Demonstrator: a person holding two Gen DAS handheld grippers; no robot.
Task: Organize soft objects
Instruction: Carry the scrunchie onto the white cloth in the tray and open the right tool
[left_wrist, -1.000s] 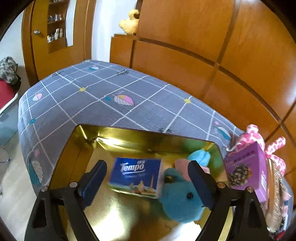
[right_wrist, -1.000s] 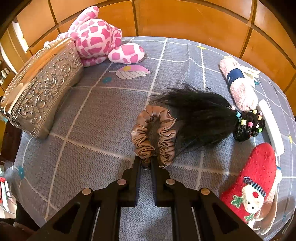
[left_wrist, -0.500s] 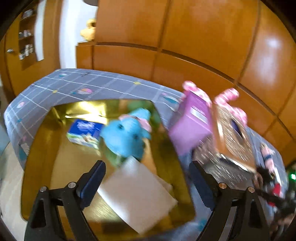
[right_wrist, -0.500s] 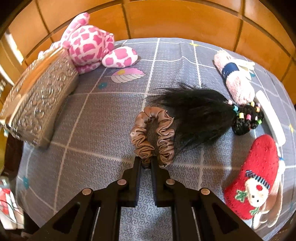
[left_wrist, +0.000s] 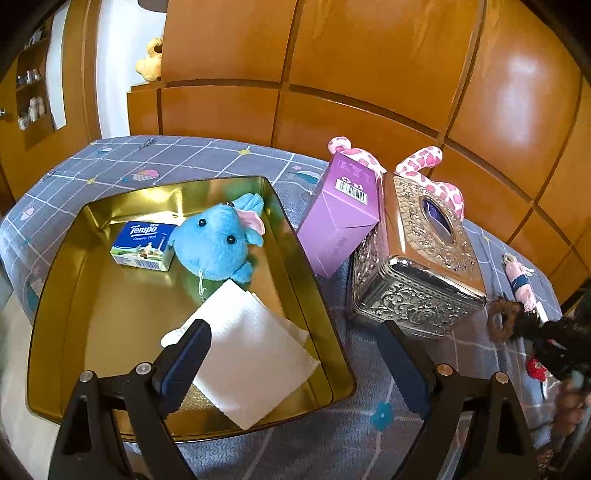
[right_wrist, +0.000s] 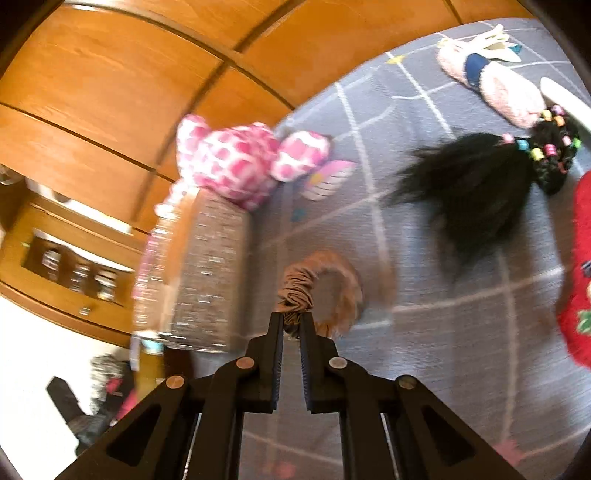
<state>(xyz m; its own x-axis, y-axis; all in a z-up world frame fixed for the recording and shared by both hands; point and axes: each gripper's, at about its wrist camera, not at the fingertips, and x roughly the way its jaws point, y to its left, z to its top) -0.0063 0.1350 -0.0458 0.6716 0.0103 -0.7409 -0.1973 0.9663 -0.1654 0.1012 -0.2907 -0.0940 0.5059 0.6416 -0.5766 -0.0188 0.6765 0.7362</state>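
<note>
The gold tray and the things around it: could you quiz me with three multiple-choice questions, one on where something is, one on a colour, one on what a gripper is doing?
1. Where is the blue plush toy?
A. Inside the gold tray
B. On top of the silver box
C. On the floor

2. What colour is the carton leaning on the silver box?
A. Green
B. Purple
C. Black

3. What is the right gripper doing?
A. Open over the red sock
B. Shut on nothing
C. Shut on the brown scrunchie

Answers:
1 A: the blue plush toy lies in the gold tray, beside the tissue pack.
2 B: the carton against the silver box is purple.
3 C: the right gripper pinches the brown scrunchie.
</note>
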